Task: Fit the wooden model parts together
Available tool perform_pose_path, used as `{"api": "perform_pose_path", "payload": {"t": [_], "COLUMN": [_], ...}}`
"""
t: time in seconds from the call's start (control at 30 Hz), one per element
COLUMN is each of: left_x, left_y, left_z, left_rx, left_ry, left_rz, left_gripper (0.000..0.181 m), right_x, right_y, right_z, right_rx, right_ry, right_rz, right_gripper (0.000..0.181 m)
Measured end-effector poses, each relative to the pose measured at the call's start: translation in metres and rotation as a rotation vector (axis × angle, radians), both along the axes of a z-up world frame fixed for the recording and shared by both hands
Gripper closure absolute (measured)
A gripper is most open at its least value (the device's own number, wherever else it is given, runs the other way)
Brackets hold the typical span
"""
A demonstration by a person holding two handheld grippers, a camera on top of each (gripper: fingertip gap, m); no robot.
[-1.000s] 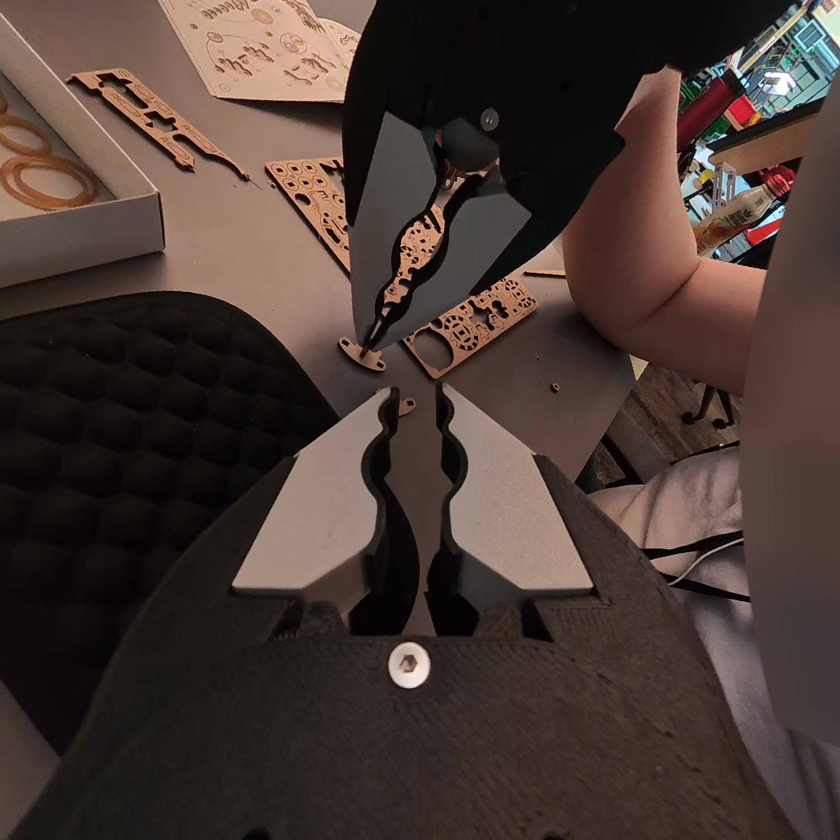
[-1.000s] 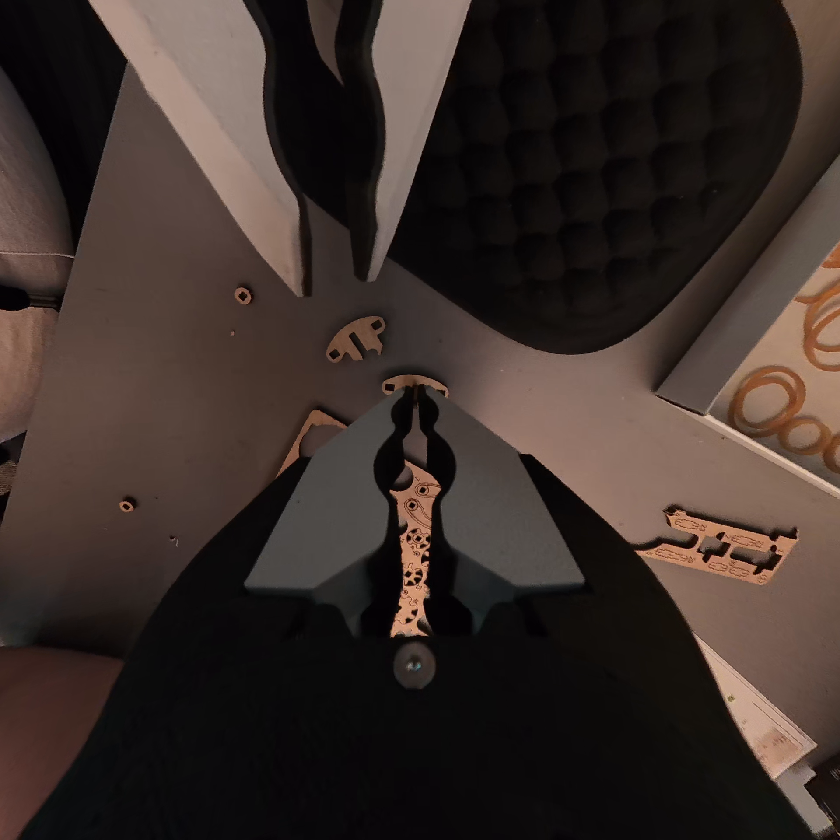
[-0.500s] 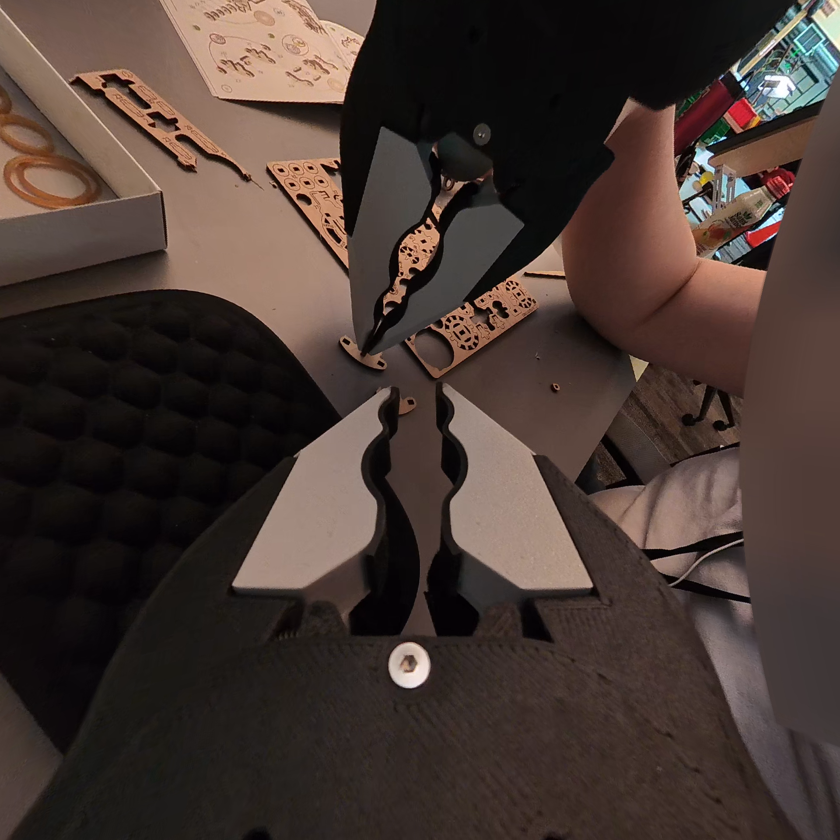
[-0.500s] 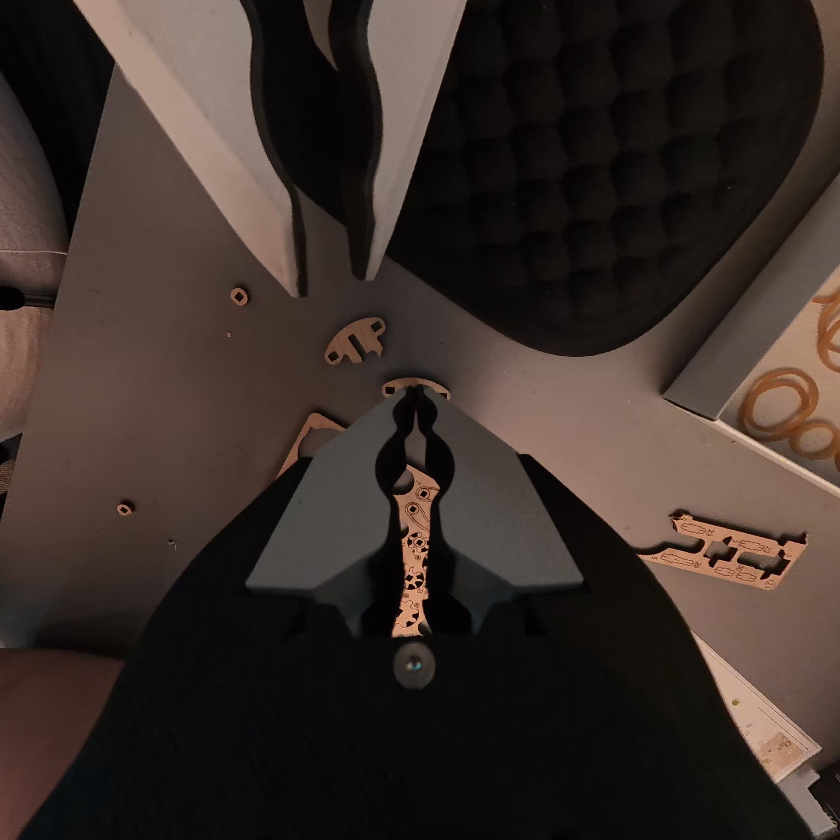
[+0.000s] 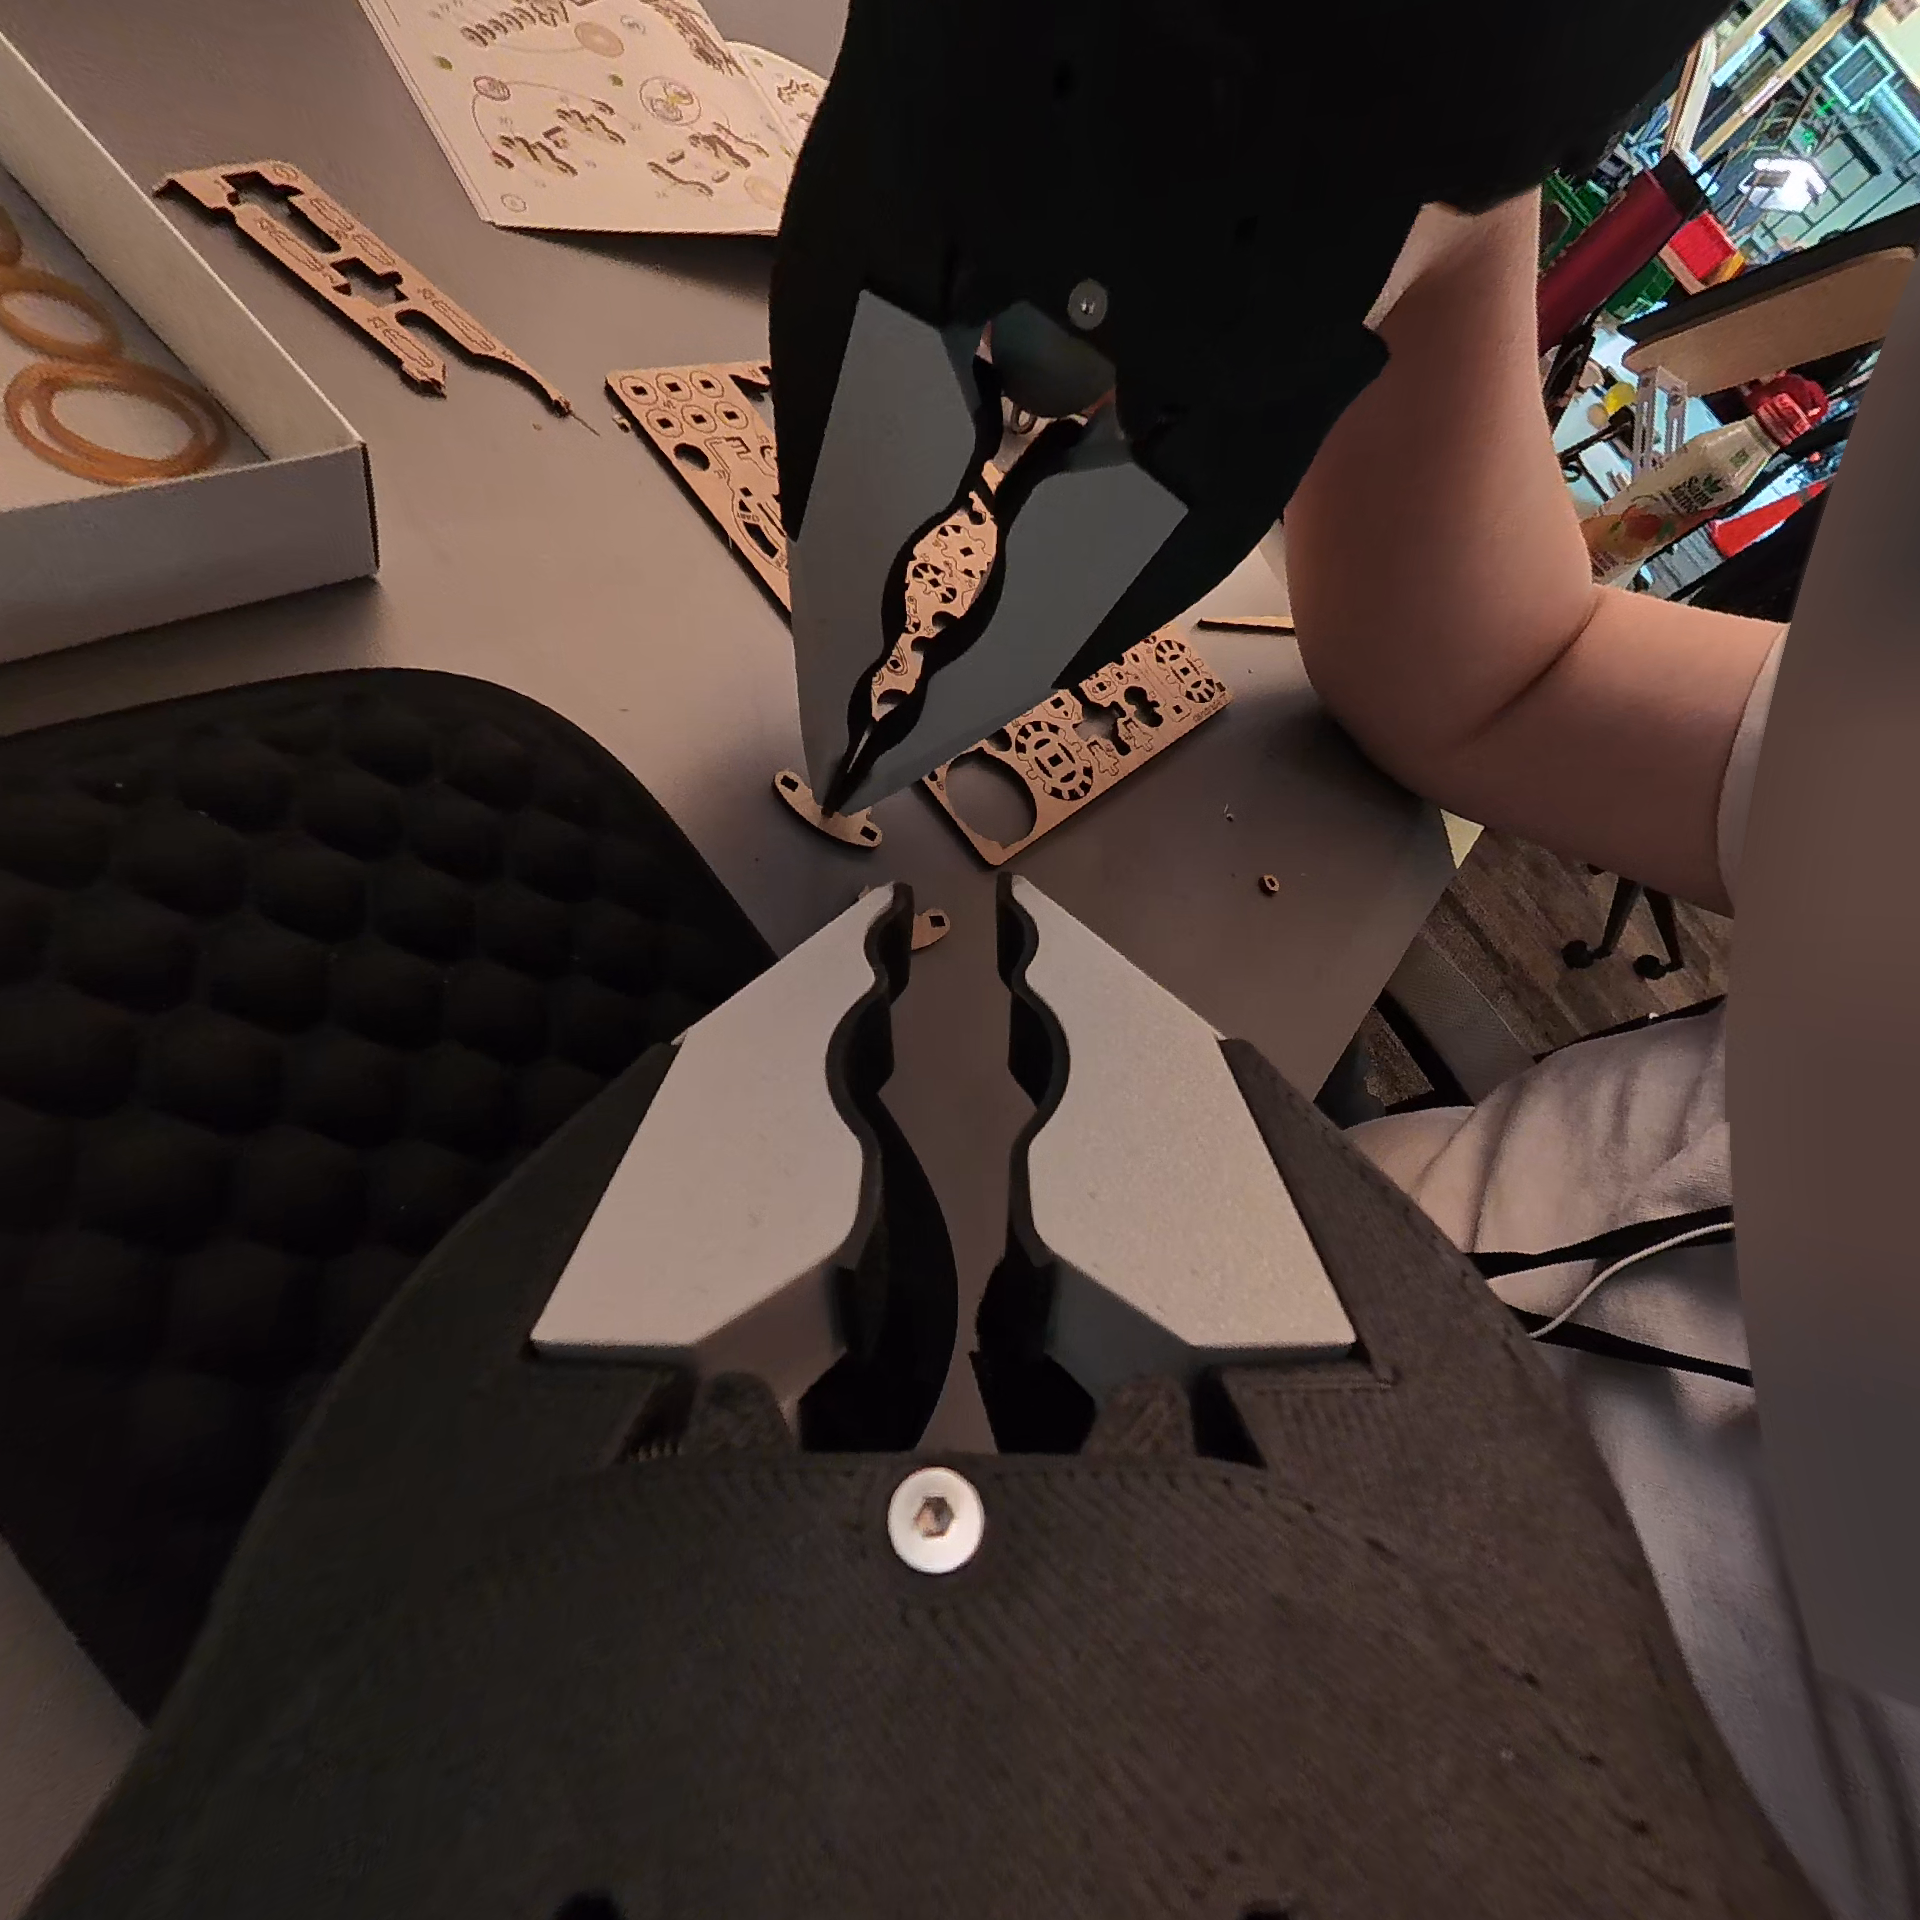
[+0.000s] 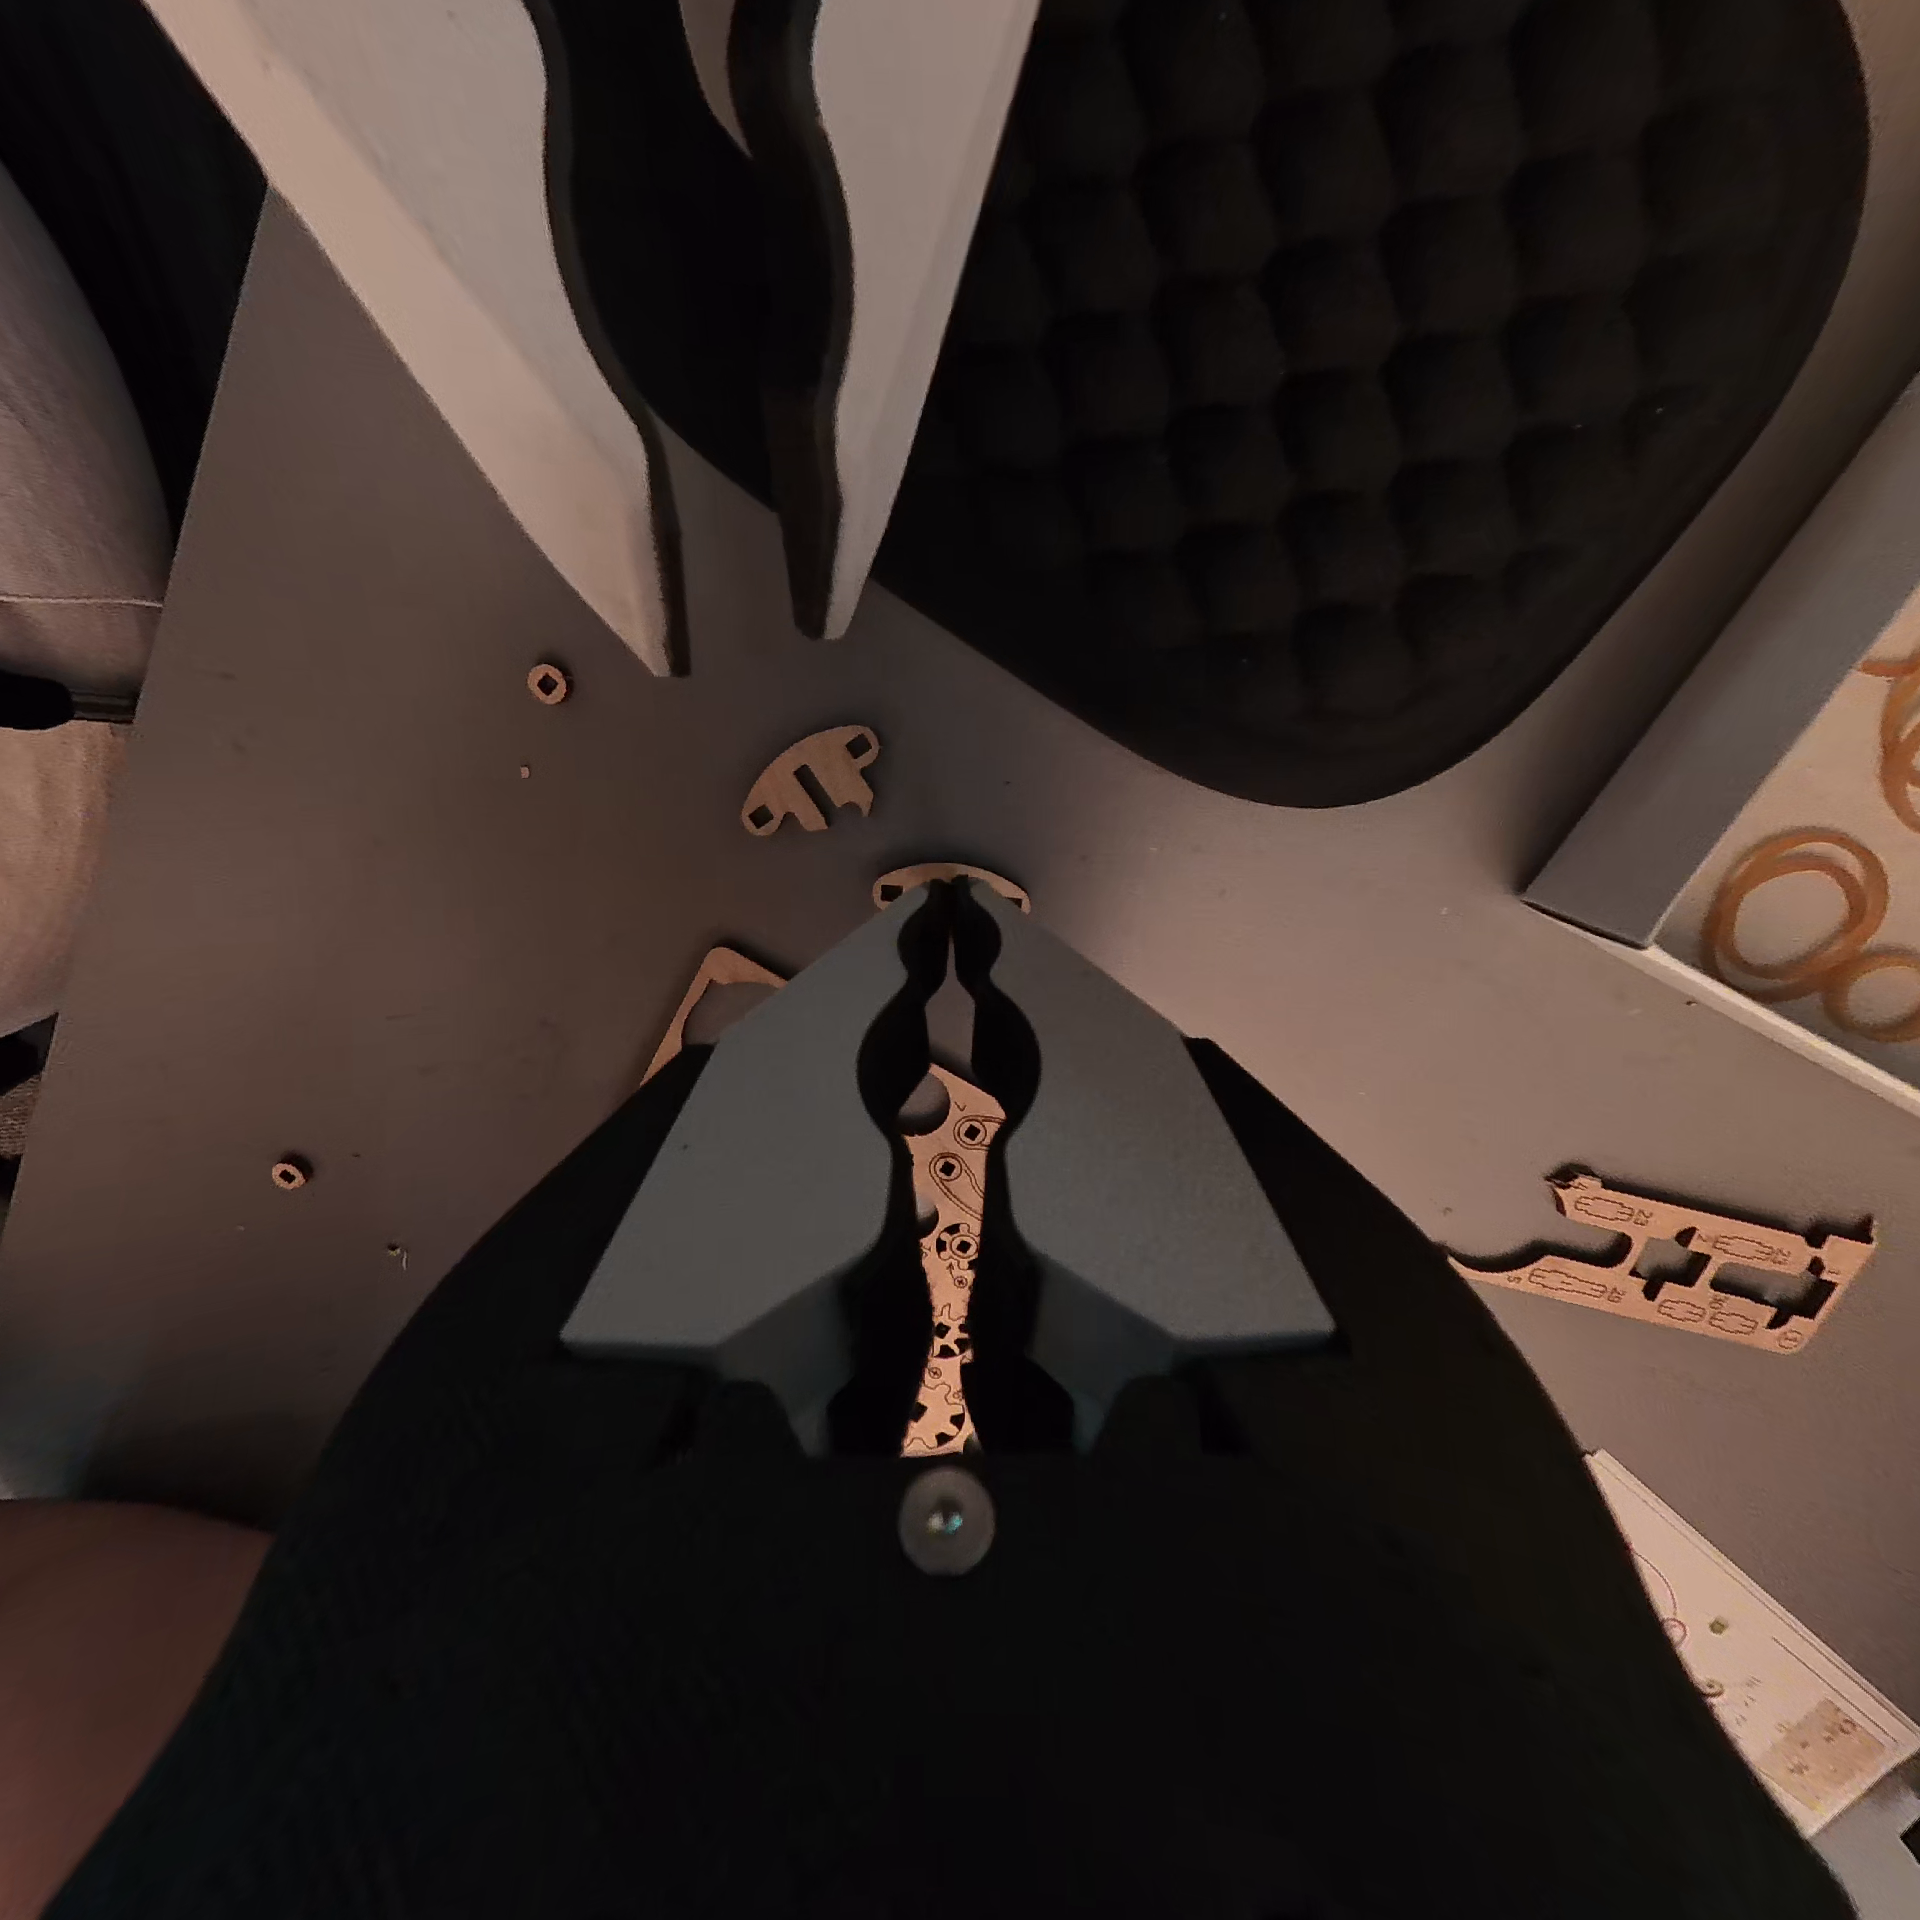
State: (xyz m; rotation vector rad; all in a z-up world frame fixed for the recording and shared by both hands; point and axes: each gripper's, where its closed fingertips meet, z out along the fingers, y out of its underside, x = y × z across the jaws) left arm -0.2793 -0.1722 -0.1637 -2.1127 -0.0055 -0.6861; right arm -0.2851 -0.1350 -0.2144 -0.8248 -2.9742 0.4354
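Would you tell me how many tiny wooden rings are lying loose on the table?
2. The upper ring lies beside the left gripper; the lower ring lies left of the right gripper, nearer the table edge. Others may be hidden under the grippers.

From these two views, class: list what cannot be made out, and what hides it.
- Right gripper: whether it pinches the curved wooden piece; its tips cover the contact, both views.
- Flat wooden piece, left wrist view: mostly behind the left gripper.
- Rubber bands: cut by frame edges.

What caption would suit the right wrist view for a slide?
Right gripper, tips nearly shut on a small curved wooden piece on the grey table; open left gripper opposite.
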Motion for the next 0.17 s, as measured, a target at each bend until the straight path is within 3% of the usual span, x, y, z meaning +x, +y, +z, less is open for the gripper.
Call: {"api": "perform_pose_path", "payload": {"t": [0.17], "left_x": [-0.0006], "left_y": [0.0004], "left_z": [0.0014], "left_rx": [0.002], "left_ry": [0.001], "left_rz": [-0.001], "left_gripper": [0.166], "right_x": [0.0005], "right_y": [0.0001], "right_z": [-0.0003], "right_rx": [0.014], "right_ry": [-0.003], "right_rz": [-0.006], "right_gripper": [0.181]}}
